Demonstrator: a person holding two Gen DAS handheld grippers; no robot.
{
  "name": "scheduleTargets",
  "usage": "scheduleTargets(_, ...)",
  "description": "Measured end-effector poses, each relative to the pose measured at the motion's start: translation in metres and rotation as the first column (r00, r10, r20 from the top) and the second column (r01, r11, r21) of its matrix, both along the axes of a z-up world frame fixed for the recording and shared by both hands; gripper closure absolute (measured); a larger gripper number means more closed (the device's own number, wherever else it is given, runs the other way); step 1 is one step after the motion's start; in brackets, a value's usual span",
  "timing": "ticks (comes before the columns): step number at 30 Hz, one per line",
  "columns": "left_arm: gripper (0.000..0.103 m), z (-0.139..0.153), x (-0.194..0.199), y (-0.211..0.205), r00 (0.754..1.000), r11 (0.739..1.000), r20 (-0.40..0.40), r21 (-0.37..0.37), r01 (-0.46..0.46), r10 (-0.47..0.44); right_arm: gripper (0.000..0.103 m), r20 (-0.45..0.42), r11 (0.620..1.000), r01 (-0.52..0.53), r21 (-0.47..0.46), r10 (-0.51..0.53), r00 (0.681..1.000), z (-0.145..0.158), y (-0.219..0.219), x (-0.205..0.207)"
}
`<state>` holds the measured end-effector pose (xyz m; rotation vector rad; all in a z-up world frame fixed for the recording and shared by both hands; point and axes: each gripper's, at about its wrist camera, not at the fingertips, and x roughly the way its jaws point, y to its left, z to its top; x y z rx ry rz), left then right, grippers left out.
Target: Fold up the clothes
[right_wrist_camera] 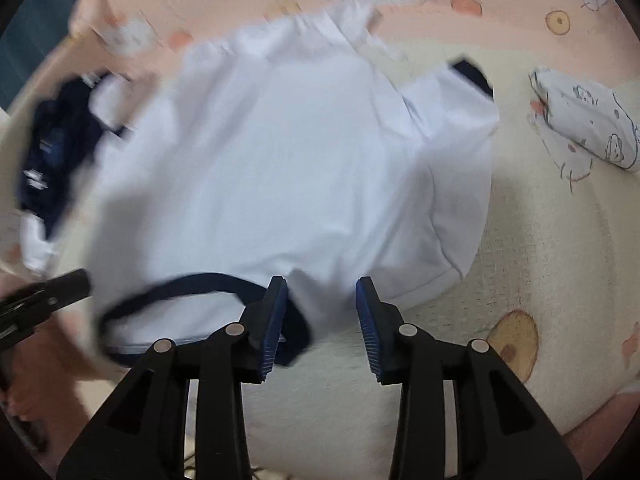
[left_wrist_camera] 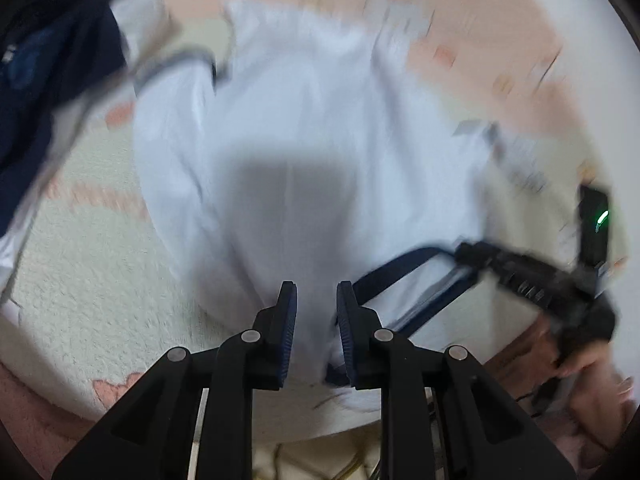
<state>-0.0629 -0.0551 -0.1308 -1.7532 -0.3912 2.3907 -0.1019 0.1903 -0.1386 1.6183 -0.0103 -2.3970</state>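
A white T-shirt (left_wrist_camera: 304, 128) with a navy collar (left_wrist_camera: 392, 272) and navy sleeve trim lies spread on a patterned blanket; it also shows in the right wrist view (right_wrist_camera: 272, 168) with its collar (right_wrist_camera: 192, 284). My left gripper (left_wrist_camera: 316, 300) has its jaws narrowly apart with white shirt cloth between the pads, near the collar. My right gripper (right_wrist_camera: 322, 300) is open over the shirt's shoulder edge, with cloth lying between the pads; it also appears at the right of the left wrist view (left_wrist_camera: 520, 272). Both views are motion-blurred.
A crumpled navy garment (left_wrist_camera: 44, 80) lies at the far left, also in the right wrist view (right_wrist_camera: 56, 152). A folded white printed garment (right_wrist_camera: 588, 120) lies at the right. The cream and pink cartoon-print blanket (right_wrist_camera: 540, 240) covers the surface.
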Motion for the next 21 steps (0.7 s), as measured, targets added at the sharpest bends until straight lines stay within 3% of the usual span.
scheduleTargets(5, 0.081, -0.007, 0.01, 0.013, 0.995, 0.997, 0.083, -0.046, 0.06, -0.056, 0.066, 0.057, 0.996, -0.05, 0.075, 0.046, 0.997, -0.008, -0.012, 0.005)
scheduleTargets(10, 0.081, -0.005, 0.02, 0.018, 0.991, 0.995, 0.104, -0.052, 0.089, -0.083, 0.067, 0.123, 0.998, -0.038, 0.041, 0.033, 0.992, -0.005, -0.003, 0.014)
scheduleTargets(12, 0.081, -0.001, 0.024, 0.016, 0.992, 0.996, 0.095, -0.021, 0.082, -0.08, 0.066, 0.148, 0.999, -0.037, 0.026, 0.033, 0.988, -0.003, 0.001, 0.016)
scheduleTargets(15, 0.08, 0.008, 0.029, -0.009, 0.998, 0.995, 0.057, 0.094, -0.029, 0.024, 0.067, 0.183, 0.999, -0.023, -0.04, 0.029, 0.983, 0.001, 0.01, 0.019)
scheduleTargets(18, 0.076, 0.01, 0.03, -0.042, 0.981, 0.961, 0.046, 0.201, -0.191, 0.186, 0.066, 0.169, 0.985, 0.068, -0.157, -0.041, 0.985, 0.014, 0.031, 0.01)
scheduleTargets(21, 0.069, 0.001, 0.029, -0.055, 0.963, 0.933, 0.087, 0.237, -0.27, 0.257, 0.059, 0.113, 0.954, 0.189, -0.232, -0.167, 0.979, 0.029, 0.056, 0.002)
